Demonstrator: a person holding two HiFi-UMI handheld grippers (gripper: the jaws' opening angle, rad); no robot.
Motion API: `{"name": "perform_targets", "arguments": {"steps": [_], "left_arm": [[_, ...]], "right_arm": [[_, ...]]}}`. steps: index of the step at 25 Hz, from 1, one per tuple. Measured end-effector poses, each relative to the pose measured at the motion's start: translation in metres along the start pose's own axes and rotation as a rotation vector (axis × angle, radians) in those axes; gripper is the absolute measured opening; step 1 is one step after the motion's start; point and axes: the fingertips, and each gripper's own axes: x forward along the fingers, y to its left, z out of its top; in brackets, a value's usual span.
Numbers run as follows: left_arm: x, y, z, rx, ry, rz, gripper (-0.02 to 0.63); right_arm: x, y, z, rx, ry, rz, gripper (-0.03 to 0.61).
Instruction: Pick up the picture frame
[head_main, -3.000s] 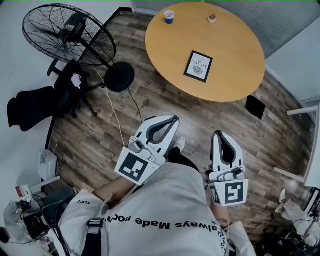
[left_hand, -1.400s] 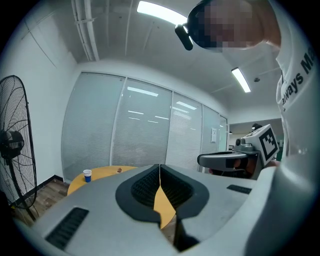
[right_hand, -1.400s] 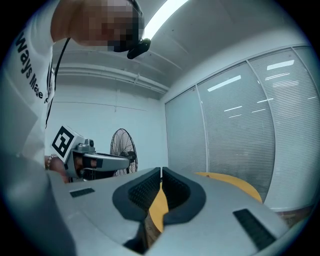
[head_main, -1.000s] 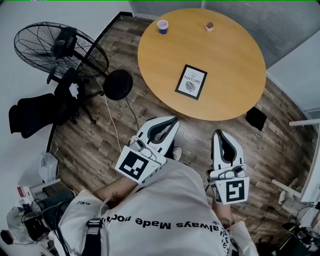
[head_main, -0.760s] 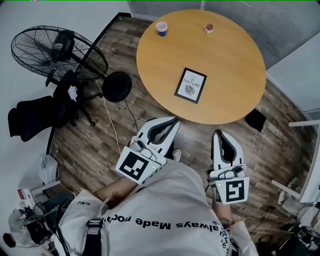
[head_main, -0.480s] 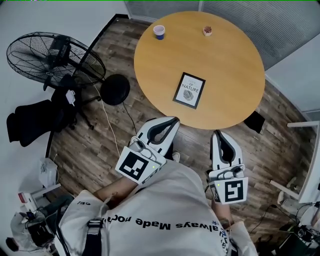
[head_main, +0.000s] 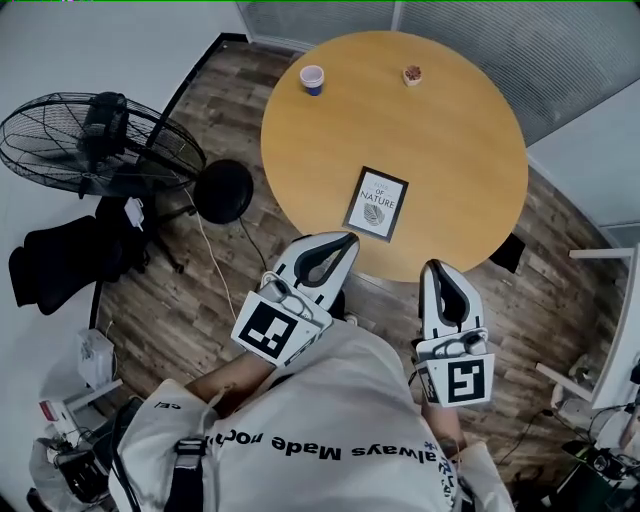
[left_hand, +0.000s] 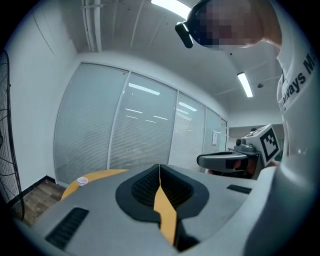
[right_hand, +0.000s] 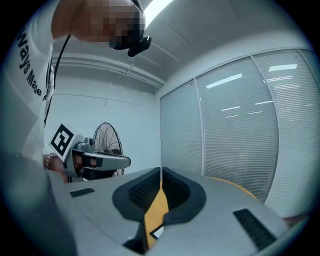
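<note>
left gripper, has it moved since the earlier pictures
Yes, the left gripper has moved toward the round table: its tip now overlaps the near edge, where wood floor showed between them earlier.

On the white print in the black rectangular picture frame (head_main: 376, 203), lying flat on the round light-wood tabletop (head_main: 470, 120): "OF NATURE" in dark capitals over two lines, above a round grey emblem. Smaller line over it too fine to read.

Across the person's white cotton T-shirt (head_main: 330, 400), upside down in the head view: "always Made" in bold black letters, then a further word only partly legible. Slices of the same lettering in the gripper views: "ways M" on the T-shirt (left_hand: 296, 82) at the right edge, more of it down the left edge (right_hand: 31, 70).

On the cubes of the left gripper (head_main: 349, 239) and right gripper (head_main: 438, 266): black-and-white square code markers (head_main: 268, 333), patterns only.
</note>
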Motion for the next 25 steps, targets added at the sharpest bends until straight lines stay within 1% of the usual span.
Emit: {"name": "perform_targets", "arguments": {"steps": [3,12,20,25], "left_arm": [[0.015,0.018,0.005,-0.004,-0.008,-0.011,0.031],[0.052,0.079,0.001,-0.019,0.024,-0.044,0.031],[0.086,0.127,-0.021,-0.037,0.077,-0.081,0.031],[0.102,0.146,-0.049,-0.053,0.115,-0.109,0.031]], "right_arm": [[0.021,-0.008,0.002,-0.003,0.004,-0.018,0.037],[0.086,-0.025,0.000,-0.012,0.033,-0.060,0.037],[0.138,-0.046,-0.023,0.000,0.089,-0.113,0.038],[0.156,-0.053,-0.050,0.015,0.128,-0.122,0.038]]}}
